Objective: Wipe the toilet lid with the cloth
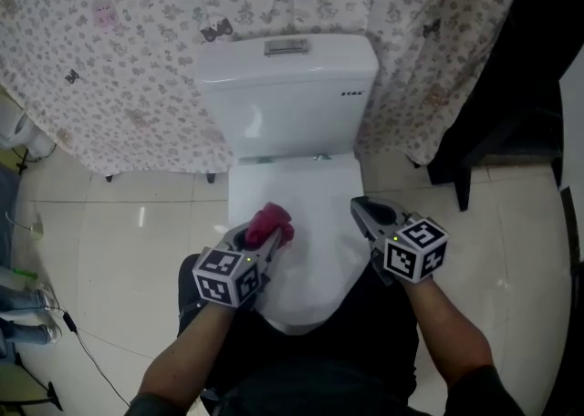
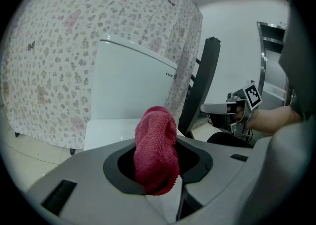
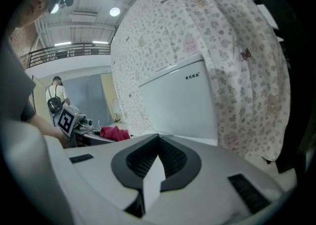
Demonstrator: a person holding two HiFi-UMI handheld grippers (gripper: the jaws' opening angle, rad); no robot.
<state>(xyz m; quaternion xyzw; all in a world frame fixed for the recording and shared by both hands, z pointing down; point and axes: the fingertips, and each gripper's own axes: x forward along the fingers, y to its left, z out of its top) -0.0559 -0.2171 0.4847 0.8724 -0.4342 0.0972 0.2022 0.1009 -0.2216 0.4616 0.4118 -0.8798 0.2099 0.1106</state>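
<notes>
A white toilet stands ahead, its closed lid [image 1: 306,195] below the white tank [image 1: 287,95]. My left gripper [image 1: 265,239] is shut on a bunched red cloth [image 1: 270,222] and hangs over the lid's left front part. In the left gripper view the red cloth [image 2: 156,151] fills the space between the jaws, with the lid [image 2: 106,130] beyond. My right gripper [image 1: 363,211] is shut with nothing in it, at the lid's right edge. In the right gripper view the jaws meet at the tip, and the red cloth [image 3: 114,132] shows far left.
A floral curtain [image 1: 119,49] hangs behind and beside the tank. A dark frame [image 1: 493,131] stands at the right. The floor is glossy pale tile [image 1: 119,241]. Cables and bottles [image 1: 23,305] lie at the far left. The person's dark trousers [image 1: 310,359] are just below the toilet's front.
</notes>
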